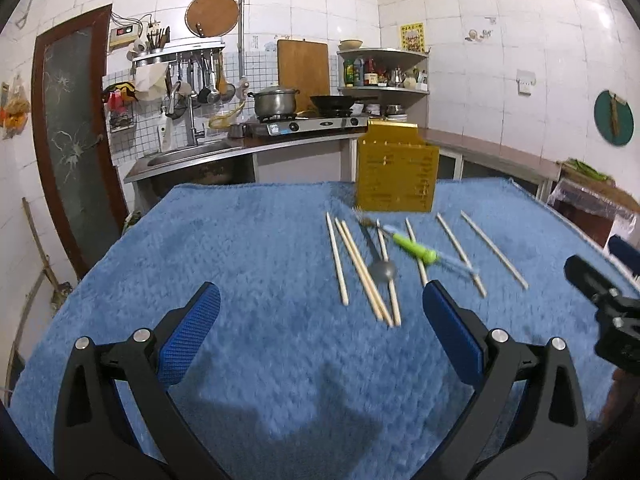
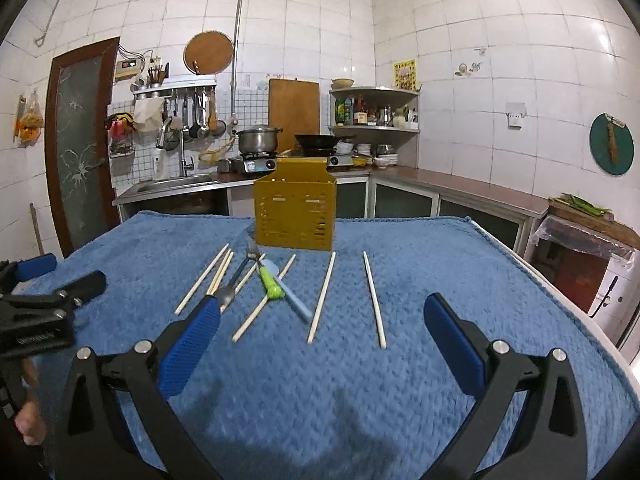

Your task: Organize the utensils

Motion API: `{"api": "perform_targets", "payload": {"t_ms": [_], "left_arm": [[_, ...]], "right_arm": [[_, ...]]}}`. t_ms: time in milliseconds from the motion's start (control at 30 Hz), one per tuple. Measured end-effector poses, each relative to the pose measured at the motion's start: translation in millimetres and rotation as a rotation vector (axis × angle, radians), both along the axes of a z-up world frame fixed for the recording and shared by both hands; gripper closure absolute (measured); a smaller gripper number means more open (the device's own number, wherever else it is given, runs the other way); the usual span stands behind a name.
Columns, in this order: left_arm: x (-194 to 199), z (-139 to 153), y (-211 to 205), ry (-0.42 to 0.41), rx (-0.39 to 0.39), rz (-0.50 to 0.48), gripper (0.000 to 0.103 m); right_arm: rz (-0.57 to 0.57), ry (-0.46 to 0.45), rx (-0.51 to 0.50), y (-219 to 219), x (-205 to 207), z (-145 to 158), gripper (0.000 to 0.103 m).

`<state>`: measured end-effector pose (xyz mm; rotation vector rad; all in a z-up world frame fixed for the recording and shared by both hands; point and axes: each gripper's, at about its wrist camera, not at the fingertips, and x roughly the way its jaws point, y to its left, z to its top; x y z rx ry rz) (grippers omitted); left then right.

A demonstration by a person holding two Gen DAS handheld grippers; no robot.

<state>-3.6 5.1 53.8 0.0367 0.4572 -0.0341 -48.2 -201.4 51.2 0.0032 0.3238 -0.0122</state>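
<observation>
The utensils lie scattered on the blue towel (image 2: 440, 280) that covers the surface, all just in front of a yellow slotted holder (image 2: 295, 210) standing upright near the towel's far edge. That holder is presumably where they belong, which would explain why everything has been laid out within easy reach of it.

The wooden chopsticks (image 2: 322, 298) run roughly front to back. In the right wrist view two of them lie apart on the right side, well separated from each other, while the rest cluster on the left, some crossing. Tangled in that cluster are a metal spoon (image 1: 380, 258), a green-handled tool (image 2: 269, 280) and a pale blue utensil (image 2: 296, 300), the last two lying over each other. What the green tool is cannot be told.

Neither gripper holds anything. The right gripper (image 2: 320, 342) hovers over the towel with its fingers spread wide, the two separate chopsticks lying between and beyond them; a lone stick looks like the easier first pick, since nothing overlaps it. The left gripper (image 1: 320, 332) also has its fingers wide apart, hanging above bare towel short of the clustered chopsticks. Each gripper shows at the edge of the other's view, so they sit side by side.

No piece is in the holder that can be seen, so the sorting seems barely begun.
</observation>
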Motion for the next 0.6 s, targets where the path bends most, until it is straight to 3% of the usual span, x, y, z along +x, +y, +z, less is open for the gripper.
{"api": "perform_targets", "payload": {"t_ms": [167,267,600], "left_arm": [[42.8,9.2,6.2,0.080,-0.044,-0.030,0.005],[63.8,8.0,4.5,0.089,-0.020,-0.015,0.005],[133.7,-7.9,-8.4,0.170,-0.007,-0.021,0.005]], "right_arm": [[-0.028,0.021,0.001,-6.5,33.5,6.6,0.004],[-0.027,0.028,0.002,-12.2,51.6,10.2,0.004],[-0.035,0.191,0.002,-32.2,128.0,-6.2,0.004]]}}
